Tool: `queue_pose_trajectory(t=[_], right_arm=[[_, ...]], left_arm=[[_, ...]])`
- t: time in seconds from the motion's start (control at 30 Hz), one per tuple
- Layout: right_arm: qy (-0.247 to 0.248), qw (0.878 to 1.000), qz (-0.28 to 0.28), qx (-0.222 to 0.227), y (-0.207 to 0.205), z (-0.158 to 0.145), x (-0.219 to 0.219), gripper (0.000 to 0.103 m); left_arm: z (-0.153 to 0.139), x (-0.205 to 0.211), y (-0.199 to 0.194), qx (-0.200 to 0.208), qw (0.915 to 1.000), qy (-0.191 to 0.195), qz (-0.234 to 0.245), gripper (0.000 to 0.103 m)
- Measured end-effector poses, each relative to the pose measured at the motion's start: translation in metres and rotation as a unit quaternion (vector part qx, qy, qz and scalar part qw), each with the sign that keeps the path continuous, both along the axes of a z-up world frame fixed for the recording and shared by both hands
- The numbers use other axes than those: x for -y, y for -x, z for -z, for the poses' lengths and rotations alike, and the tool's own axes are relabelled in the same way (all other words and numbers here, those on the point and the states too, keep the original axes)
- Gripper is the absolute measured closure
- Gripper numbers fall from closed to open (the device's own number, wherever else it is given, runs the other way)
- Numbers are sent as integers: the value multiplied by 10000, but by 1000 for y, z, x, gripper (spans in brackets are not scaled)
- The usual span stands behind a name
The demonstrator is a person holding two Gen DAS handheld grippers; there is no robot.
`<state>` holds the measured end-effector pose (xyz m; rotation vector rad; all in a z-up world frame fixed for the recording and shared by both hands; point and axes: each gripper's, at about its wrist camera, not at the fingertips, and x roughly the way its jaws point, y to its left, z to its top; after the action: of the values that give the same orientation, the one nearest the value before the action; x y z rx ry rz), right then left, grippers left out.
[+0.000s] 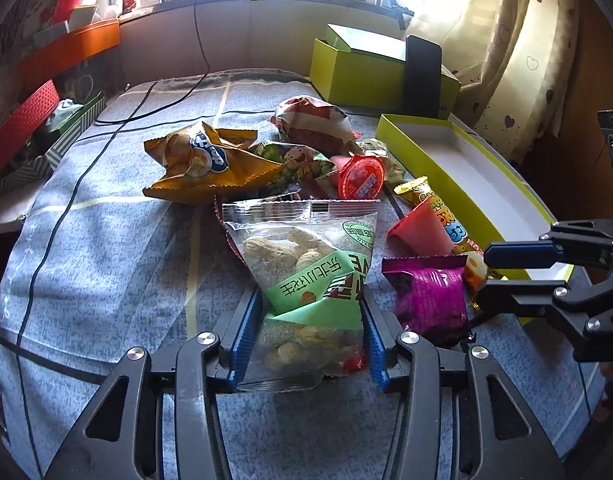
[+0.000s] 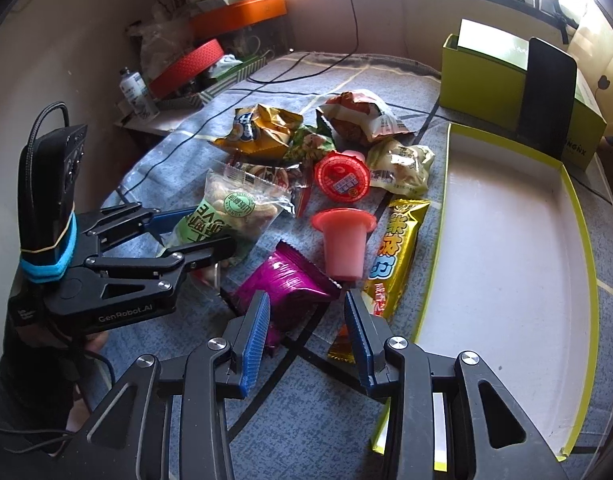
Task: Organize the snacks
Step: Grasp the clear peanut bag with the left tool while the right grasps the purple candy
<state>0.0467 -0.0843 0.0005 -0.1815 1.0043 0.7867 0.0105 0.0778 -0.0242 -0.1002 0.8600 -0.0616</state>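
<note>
None of the snacks sits in the shallow box lid (image 1: 472,168) in the left wrist view, where the left tongs (image 1: 306,324) are clamped on the peanut bag (image 1: 306,264) above the blue cloth. From the right wrist view, the right tongs (image 2: 306,312) hang apart over the purple packet (image 2: 282,284), with the jelly cups, gold bar and chip bags heaped beside the bare lid, so I judge nearly everything is left.
</note>
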Motion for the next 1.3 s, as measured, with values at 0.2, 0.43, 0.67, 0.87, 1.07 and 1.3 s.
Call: queue_pose_trajectory(t=[0.2, 0.43, 0.67, 0.87, 1.07, 1.3], right_arm=[[52, 9995, -142, -261, 3, 10, -15, 66], [5, 9985, -114, -535, -10, 21, -34, 62], [247, 9989, -186, -350, -9, 22, -52, 61], [407, 9989, -228, -101, -5, 25, -55, 70], [261, 9994, -206, -5, -2, 20, -49, 74], [-119, 9998, -152, 73, 2, 7, -36, 74]], left_arm=[[0, -5, 8, 17, 9997, 107, -235, 57], [0, -7, 12, 12, 9994, 166, -292, 57], [0, -10, 16, 20, 9992, 201, -356, 57], [0, -9, 17, 22, 9991, 127, -407, 57], [-1, -7, 20, 11, 9987, 123, -501, 59], [-8, -2, 26, 66, 9984, 105, -551, 60]])
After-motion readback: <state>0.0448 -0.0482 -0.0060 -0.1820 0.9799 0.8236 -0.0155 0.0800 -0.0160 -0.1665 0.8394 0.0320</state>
